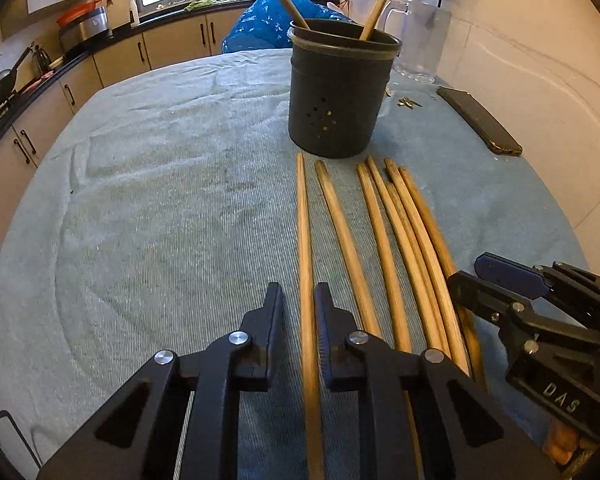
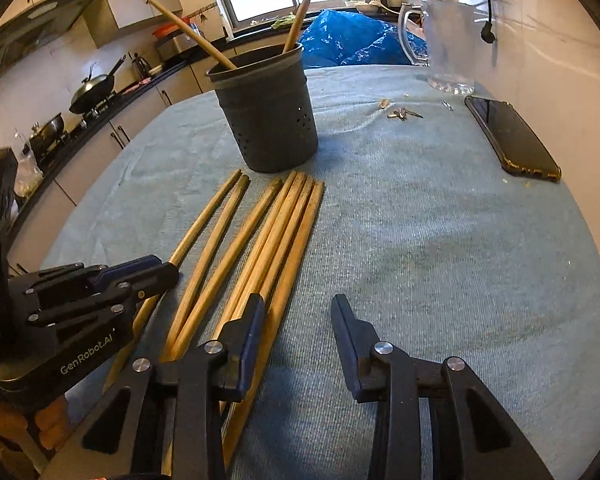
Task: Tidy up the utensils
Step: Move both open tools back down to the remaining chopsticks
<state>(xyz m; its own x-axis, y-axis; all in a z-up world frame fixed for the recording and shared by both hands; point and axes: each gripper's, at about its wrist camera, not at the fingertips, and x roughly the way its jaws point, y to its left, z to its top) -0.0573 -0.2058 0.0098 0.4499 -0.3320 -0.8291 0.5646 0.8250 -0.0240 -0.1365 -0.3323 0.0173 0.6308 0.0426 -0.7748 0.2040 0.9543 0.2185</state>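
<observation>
I am straddling the leftmost chopstick (image 1: 305, 248) with my left gripper (image 1: 299, 300), fingers parted and not yet clamping; its long axis is pointing straight ahead at the holder (image 1: 340, 92). My right gripper (image 2: 298, 308) is hanging released beside the other chopsticks (image 2: 276, 240). The holder is already carrying two upright sticks (image 1: 380, 0).

Phone (image 2: 512, 140) near clear jug (image 2: 446, 46); keys (image 2: 402, 113) between; blue bag (image 2: 348, 46) behind.
</observation>
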